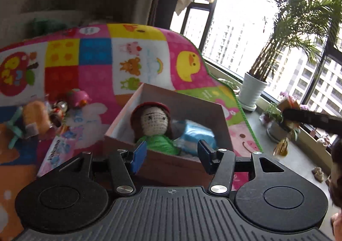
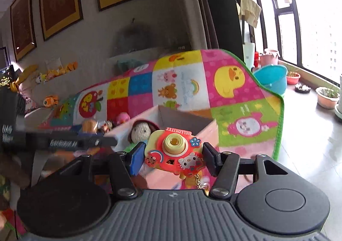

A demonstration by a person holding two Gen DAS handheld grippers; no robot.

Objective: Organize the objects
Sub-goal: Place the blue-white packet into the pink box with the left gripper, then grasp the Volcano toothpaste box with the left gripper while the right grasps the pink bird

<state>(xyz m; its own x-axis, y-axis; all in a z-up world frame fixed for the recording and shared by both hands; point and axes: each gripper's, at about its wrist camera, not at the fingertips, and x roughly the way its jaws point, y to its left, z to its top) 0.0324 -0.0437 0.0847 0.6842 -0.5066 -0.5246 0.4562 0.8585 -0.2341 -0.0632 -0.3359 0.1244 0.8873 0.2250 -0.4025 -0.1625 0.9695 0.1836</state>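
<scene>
Two tools are in play over a bright patchwork mat [image 1: 100, 74] printed with ducks, bears and rabbits. The right tool [image 2: 173, 155] is pinching a toy camera [image 2: 174, 151], red and pale yellow with a yellow lens, a blue flower and a cartoon cat on its front; both pads press on its sides, and a small chain hangs from its lower edge. The camera is held in the air just in front of an open cardboard box [image 2: 181, 117], not inside it.

The left tool [image 1: 172, 155] holds nothing. Its fingers stand apart with only air between the blue pad and the dark one, and it hangs at the near wall of the box [image 1: 166, 164]. In the right wrist view part of this tool shows as a blurred dark bar at the left edge.

Inside the box a crocheted doll [image 1: 152, 125] with brown hair, a red cap and a green body leans against the left wall. Beside it, toward the right, lies a light blue soft packet [image 1: 192, 134].

Left of the box, on the mat, sits a loose cluster of small toys [image 1: 49, 112]: an orange plush piece, a pink round figure and some blurred bits. A flat printed booklet [image 1: 57, 155] lies just beside the box's left corner.

Beyond the mat a potted palm [image 1: 256, 83] in a white pot stands by the window.
</scene>
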